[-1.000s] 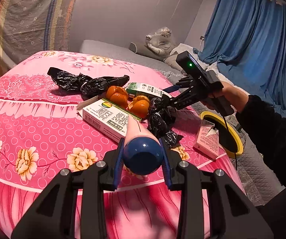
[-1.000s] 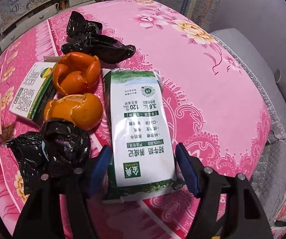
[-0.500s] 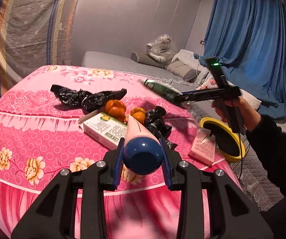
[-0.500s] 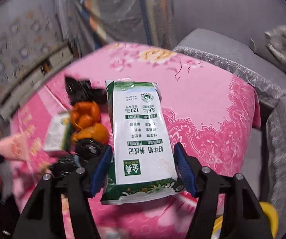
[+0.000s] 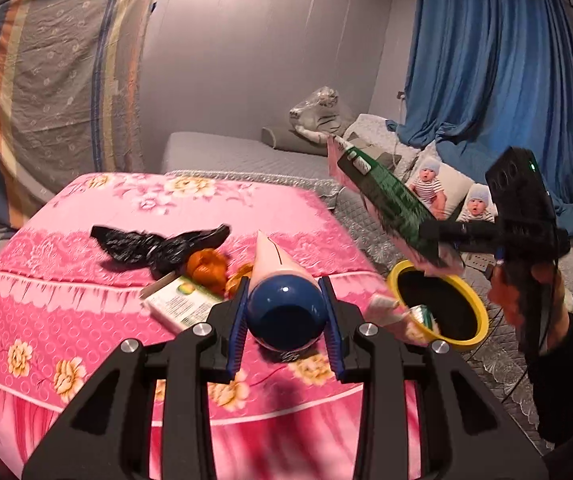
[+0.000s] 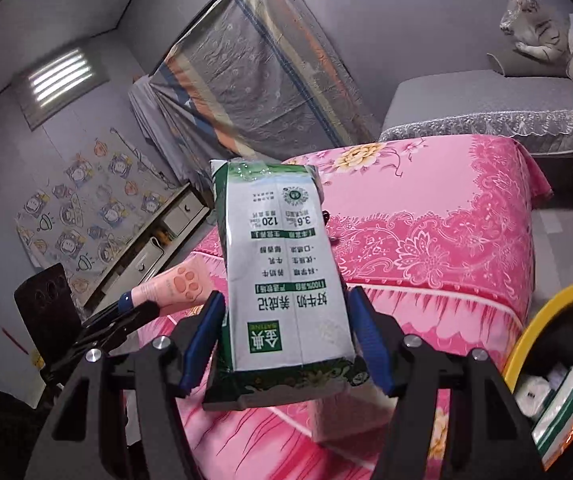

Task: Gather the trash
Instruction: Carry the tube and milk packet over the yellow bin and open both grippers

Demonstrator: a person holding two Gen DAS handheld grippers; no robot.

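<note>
My left gripper (image 5: 284, 304) is shut on a pink tube (image 5: 274, 260) with a round blue cap, held above the near edge of the pink flowered table (image 5: 86, 300). My right gripper (image 6: 286, 336) is shut on a green and white milk carton (image 6: 282, 264). In the left wrist view the milk carton (image 5: 386, 196) tilts in the air just above the yellow-rimmed bin (image 5: 474, 336), clamped by the right gripper (image 5: 442, 236). The bin (image 6: 546, 312) sits at the lower right of the right wrist view. The pink tube (image 6: 178, 284) shows at its left.
Black plastic bags (image 5: 154, 246), orange peels (image 5: 206, 266) and a white box (image 5: 178, 304) lie on the table. Wrappers lie inside the bin. A grey bed (image 5: 226, 152), blue curtains (image 5: 506, 80) and a baby-print pack (image 5: 446, 192) stand behind. A person's dark sleeve (image 5: 566, 380) is at right.
The right gripper lifted the milk carton off the table and swung it rightward to above the bin, rolling as it went. The left gripper rose with the tube.
</note>
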